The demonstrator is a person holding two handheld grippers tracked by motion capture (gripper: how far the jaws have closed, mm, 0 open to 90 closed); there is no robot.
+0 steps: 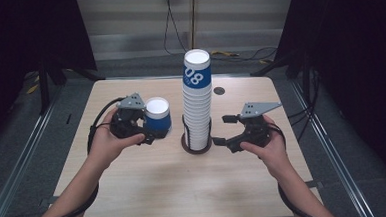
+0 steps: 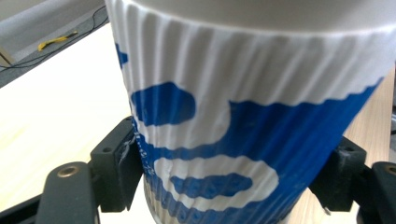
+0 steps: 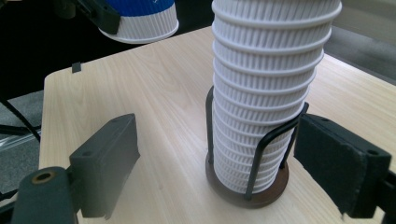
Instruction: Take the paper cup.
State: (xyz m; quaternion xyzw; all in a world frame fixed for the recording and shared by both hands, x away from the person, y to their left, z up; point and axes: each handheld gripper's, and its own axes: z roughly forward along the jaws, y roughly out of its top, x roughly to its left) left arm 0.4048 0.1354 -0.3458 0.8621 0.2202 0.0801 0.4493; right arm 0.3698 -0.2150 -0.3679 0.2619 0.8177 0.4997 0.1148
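A tall stack of ribbed white and blue paper cups (image 1: 197, 98) stands upside down in a dark wire holder (image 1: 197, 144) at the table's middle. My left gripper (image 1: 152, 128) is shut on a single blue and white cup (image 1: 157, 114), held upside down above the table left of the stack; its two jaws press the cup's (image 2: 243, 112) sides. My right gripper (image 1: 225, 130) stands open just right of the holder, its jaws wide apart on either side of the stack's (image 3: 266, 107) lower part without touching it. The held cup (image 3: 140, 21) hangs at the upper left there.
The light wooden table (image 1: 175, 189) has a small dark round hole (image 1: 219, 91) behind the stack. Black cables trail from both grippers. Metal rails and dark floor run along both sides of the table.
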